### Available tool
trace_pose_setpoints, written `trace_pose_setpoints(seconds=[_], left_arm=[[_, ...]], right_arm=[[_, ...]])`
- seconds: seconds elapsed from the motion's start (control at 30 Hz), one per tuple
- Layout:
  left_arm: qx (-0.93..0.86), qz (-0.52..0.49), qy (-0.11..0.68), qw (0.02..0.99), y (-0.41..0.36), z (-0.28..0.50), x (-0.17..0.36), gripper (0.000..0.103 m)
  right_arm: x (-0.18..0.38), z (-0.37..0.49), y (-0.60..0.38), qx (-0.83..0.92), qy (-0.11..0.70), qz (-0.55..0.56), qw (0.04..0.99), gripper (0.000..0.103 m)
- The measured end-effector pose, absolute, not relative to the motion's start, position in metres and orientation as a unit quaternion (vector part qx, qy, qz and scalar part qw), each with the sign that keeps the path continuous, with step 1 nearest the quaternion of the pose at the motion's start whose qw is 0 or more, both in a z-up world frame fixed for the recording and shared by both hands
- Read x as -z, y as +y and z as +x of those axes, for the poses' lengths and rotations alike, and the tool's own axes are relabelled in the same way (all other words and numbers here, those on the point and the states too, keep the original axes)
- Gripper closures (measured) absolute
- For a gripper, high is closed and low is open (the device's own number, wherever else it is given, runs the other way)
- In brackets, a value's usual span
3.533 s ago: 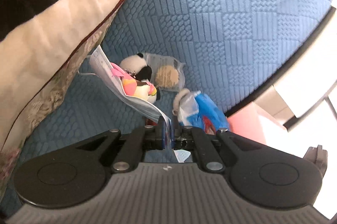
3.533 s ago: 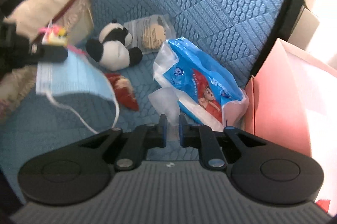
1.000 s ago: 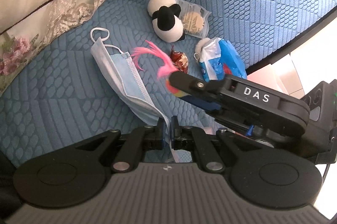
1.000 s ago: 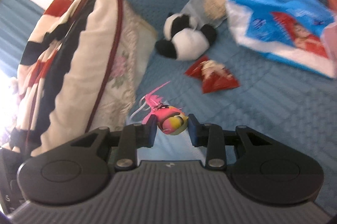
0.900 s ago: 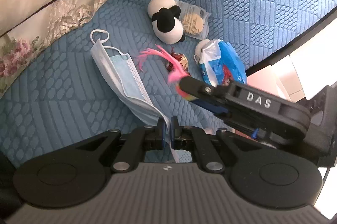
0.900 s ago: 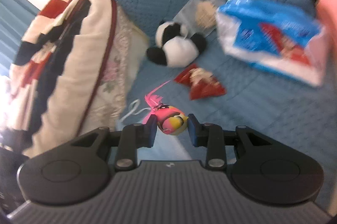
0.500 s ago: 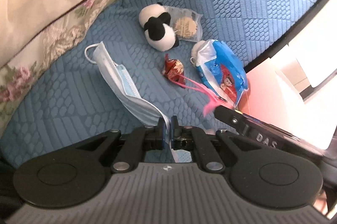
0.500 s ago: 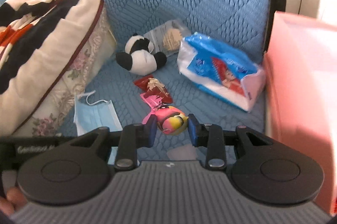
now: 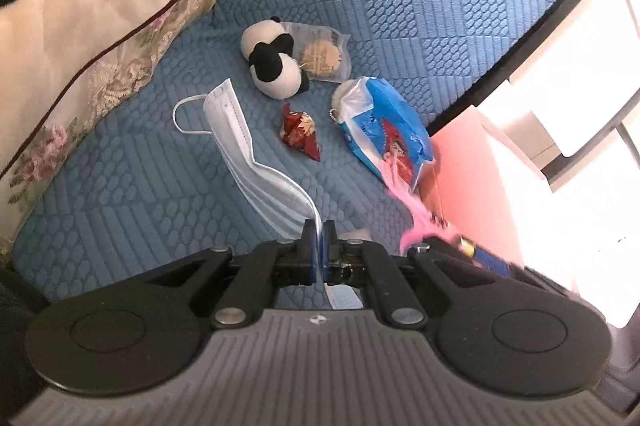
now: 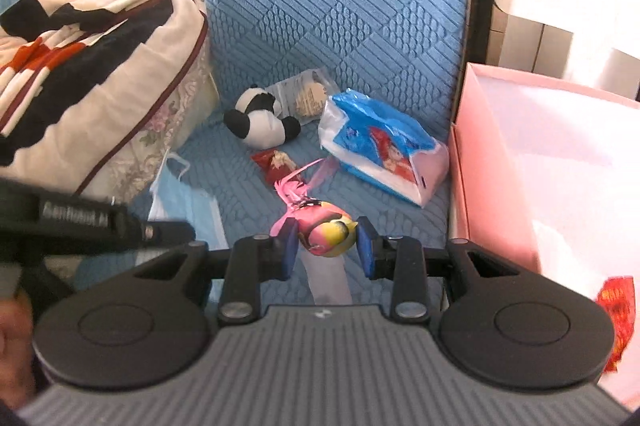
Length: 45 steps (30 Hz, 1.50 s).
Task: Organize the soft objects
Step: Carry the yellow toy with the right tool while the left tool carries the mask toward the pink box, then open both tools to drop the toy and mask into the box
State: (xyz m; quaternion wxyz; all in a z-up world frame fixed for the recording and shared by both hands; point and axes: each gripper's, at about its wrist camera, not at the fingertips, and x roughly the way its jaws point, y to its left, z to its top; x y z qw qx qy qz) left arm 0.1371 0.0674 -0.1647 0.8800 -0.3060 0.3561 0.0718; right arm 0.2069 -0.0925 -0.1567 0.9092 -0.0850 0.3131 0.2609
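My left gripper (image 9: 319, 226) is shut on a light blue face mask (image 9: 256, 166) that trails onto the blue sofa seat (image 9: 120, 166). My right gripper (image 10: 326, 238) is shut on a pink and yellow feathered toy (image 10: 326, 232), held above the seat beside the pink box (image 10: 520, 166). Its pink feathers (image 9: 412, 210) show in the left wrist view. A panda plush (image 9: 274, 66) (image 10: 260, 124), a red snack packet (image 9: 300, 132) (image 10: 276, 162) and a blue tissue pack (image 9: 384, 134) (image 10: 380, 146) lie on the seat.
A clear packet with a woven ball (image 9: 320, 56) lies behind the panda. A floral pillow (image 9: 100, 26) and a striped blanket (image 10: 80, 46) fill the left side. The pink box (image 9: 472, 186) stands at the seat's right edge, holding a red packet (image 10: 616, 322).
The right gripper with the feathered toy has swung right, from over the mask to next to the pink box. The left gripper still pinches the mask.
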Motion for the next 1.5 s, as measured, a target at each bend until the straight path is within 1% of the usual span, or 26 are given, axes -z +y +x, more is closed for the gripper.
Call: trace_pose_setpoints(seconds=[0.13, 0.4, 0.6, 0.9, 1.13, 1.33, 1.5], left_arm=[[-0.073, -0.307, 0.349, 0.882, 0.065, 0.134, 0.158, 0.101], [-0.054, -0.291, 0.352, 0.888, 0.052, 0.131, 0.140, 0.101], [-0.031, -0.290, 0.349, 0.891, 0.032, 0.132, 0.115, 0.101], [-0.007, -0.252, 0.336, 0.908, -0.013, 0.148, 0.056, 0.101], [0.006, -0.255, 0.317, 0.913, -0.048, 0.163, 0.019, 0.101], [0.031, -0.251, 0.303, 0.919, -0.082, 0.182, -0.006, 0.101], [0.050, -0.238, 0.312, 0.918, -0.117, 0.199, -0.007, 0.101]], right_arm=[[0.153, 0.204, -0.108, -0.255, 0.322, -0.052, 0.910, 0.069], [0.142, 0.191, -0.118, -0.239, 0.321, -0.054, 0.915, 0.069], [0.117, 0.184, -0.141, -0.234, 0.314, -0.047, 0.919, 0.069], [0.058, 0.187, -0.181, -0.213, 0.287, -0.031, 0.933, 0.069], [0.020, 0.199, -0.219, -0.211, 0.271, -0.026, 0.939, 0.068], [0.001, 0.212, -0.250, -0.196, 0.262, -0.027, 0.945, 0.068], [0.003, 0.223, -0.274, -0.182, 0.269, -0.029, 0.945, 0.068]])
